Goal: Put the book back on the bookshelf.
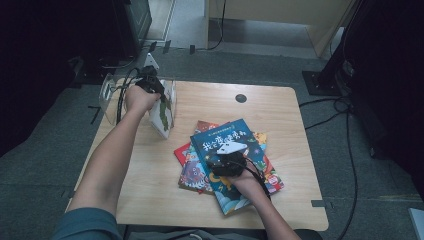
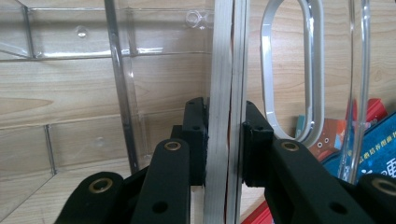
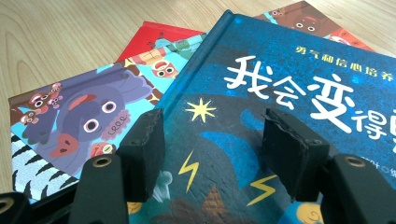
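Note:
My left gripper (image 1: 150, 82) is at the table's back left, shut on a thin upright book (image 1: 164, 112) with a white, leaf-patterned cover. In the left gripper view both pads (image 2: 196, 140) press on the book's page edge (image 2: 224, 70), beside the clear acrylic rack (image 2: 116, 70). My right gripper (image 1: 223, 154) rests over a blue picture book (image 1: 250, 140) on top of a fanned pile. In its own view the right gripper (image 3: 217, 144) is open above the blue cover (image 3: 289, 70), with nothing between the pads.
Under the blue book lie a purple-and-striped book (image 3: 84, 116) and a red one (image 3: 154, 35). The clear rack (image 1: 107, 92) stands at the back-left corner of the wooden table (image 1: 280, 115). A round black grommet (image 1: 241, 98) sits near the back edge. Cables cross the floor.

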`<action>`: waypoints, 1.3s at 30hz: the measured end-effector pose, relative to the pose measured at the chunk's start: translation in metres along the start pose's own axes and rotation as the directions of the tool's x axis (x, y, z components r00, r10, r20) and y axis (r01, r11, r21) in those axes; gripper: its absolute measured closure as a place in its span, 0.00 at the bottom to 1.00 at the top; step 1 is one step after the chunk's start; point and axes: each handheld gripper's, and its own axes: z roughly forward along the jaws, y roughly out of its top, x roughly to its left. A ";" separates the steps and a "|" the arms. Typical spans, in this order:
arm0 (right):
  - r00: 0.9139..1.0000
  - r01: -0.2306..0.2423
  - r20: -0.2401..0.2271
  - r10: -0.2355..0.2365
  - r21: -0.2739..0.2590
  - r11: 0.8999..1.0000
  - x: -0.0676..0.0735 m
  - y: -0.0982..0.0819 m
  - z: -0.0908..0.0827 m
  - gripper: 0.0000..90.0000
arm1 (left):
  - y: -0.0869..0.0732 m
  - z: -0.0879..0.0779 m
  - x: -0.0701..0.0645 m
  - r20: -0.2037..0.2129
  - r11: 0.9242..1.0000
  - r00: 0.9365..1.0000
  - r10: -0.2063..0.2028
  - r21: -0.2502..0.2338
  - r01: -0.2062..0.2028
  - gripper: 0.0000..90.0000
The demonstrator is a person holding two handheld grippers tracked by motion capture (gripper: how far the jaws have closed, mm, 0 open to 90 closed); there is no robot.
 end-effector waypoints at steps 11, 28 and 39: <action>1.000 -0.001 -0.001 0.001 0.000 1.000 0.000 0.000 0.000 0.43 | 0.001 -0.011 0.001 0.005 1.000 1.000 0.005 -0.006 -0.005 0.82; 1.000 -0.001 -0.001 0.001 0.000 1.000 0.000 0.000 0.000 0.43 | -0.001 -0.033 -0.004 0.023 0.999 0.999 0.040 -0.014 -0.040 0.79; 1.000 0.000 0.000 0.000 0.000 1.000 0.000 0.000 0.000 0.43 | -0.009 -0.048 -0.004 0.032 0.996 0.996 0.085 -0.038 -0.084 0.77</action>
